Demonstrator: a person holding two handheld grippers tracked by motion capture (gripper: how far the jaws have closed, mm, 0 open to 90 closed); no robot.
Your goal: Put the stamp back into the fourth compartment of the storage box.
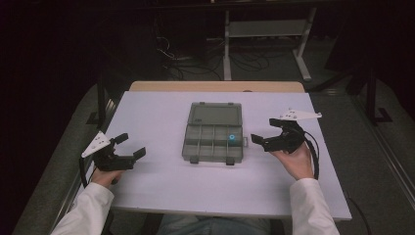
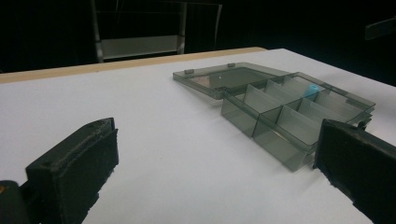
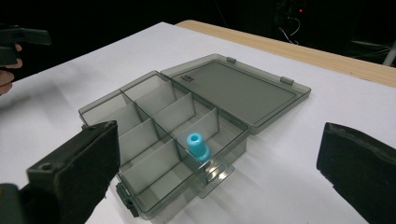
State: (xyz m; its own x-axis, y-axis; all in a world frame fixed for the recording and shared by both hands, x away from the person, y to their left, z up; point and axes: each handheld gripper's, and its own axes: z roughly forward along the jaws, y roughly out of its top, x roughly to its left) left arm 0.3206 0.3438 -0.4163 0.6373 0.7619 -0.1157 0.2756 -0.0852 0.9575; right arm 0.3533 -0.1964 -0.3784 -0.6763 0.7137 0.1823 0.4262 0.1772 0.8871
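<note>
Two grippers, left and right, jaws wide and empty beside open box; could bump it, spilling blue peg

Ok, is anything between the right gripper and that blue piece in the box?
Nothing visible blocks it. The right gripper sits open beside the box, whose lid lies flat open behind it. The blue piece stands in a compartment on that gripper's side. Its walls surround it, so coming down from above looks easiest.
</note>
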